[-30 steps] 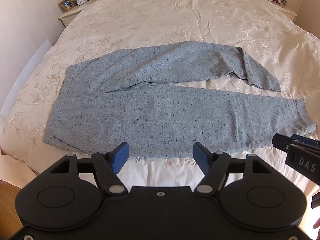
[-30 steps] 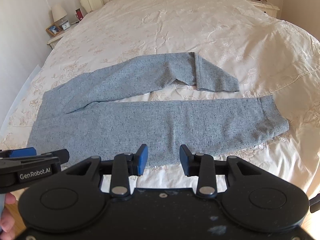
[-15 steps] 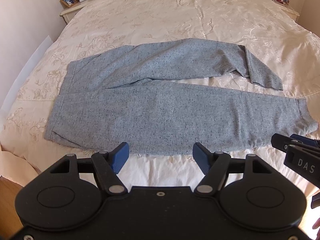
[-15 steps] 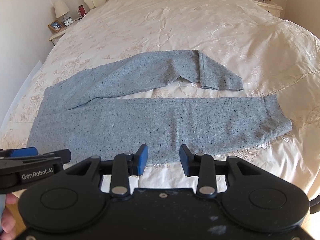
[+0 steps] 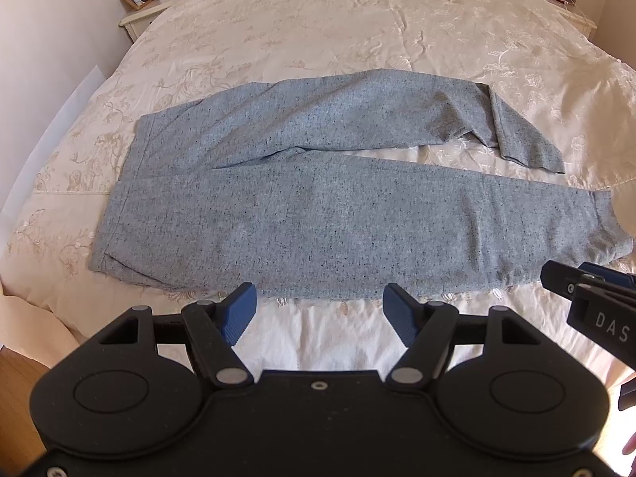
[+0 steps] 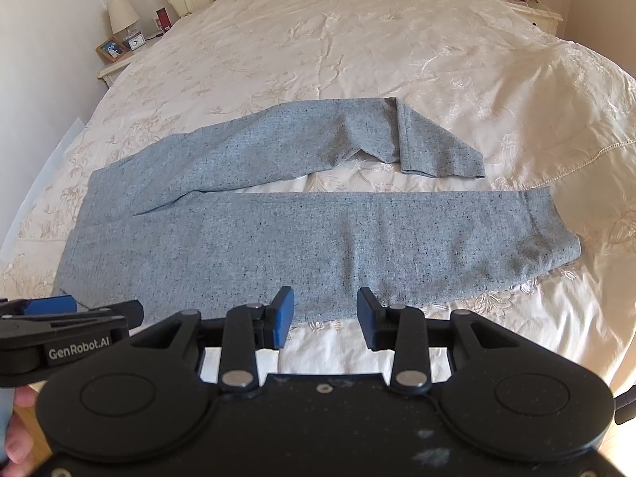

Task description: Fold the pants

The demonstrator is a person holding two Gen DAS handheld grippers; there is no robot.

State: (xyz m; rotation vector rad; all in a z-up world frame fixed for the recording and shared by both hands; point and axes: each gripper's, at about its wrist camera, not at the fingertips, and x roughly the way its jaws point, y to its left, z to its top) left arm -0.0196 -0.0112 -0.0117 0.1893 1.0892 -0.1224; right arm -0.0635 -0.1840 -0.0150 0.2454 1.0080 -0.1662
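- Lying flat across the bed (image 5: 357, 31), grey pants (image 5: 318, 206) had waist to the left, legs to the right.
- Far leg's cuff end was folded back on itself; near leg lay straight.
- Left gripper (image 5: 320, 310) hung w/ jaws wide apart, nothing btwn them, just short of the pants' near edge.
- Right gripper (image 6: 325, 316) was narrower but also apart, empty, over the near edge.
- Nightstand (image 6: 115, 65) w/ lamp (image 6: 123, 14) stood at far left.

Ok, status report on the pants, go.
Left gripper and right gripper open, empty, short of the near hem. Grey pants flat on bed, far leg's cuff doubled back. Nothing in the way.
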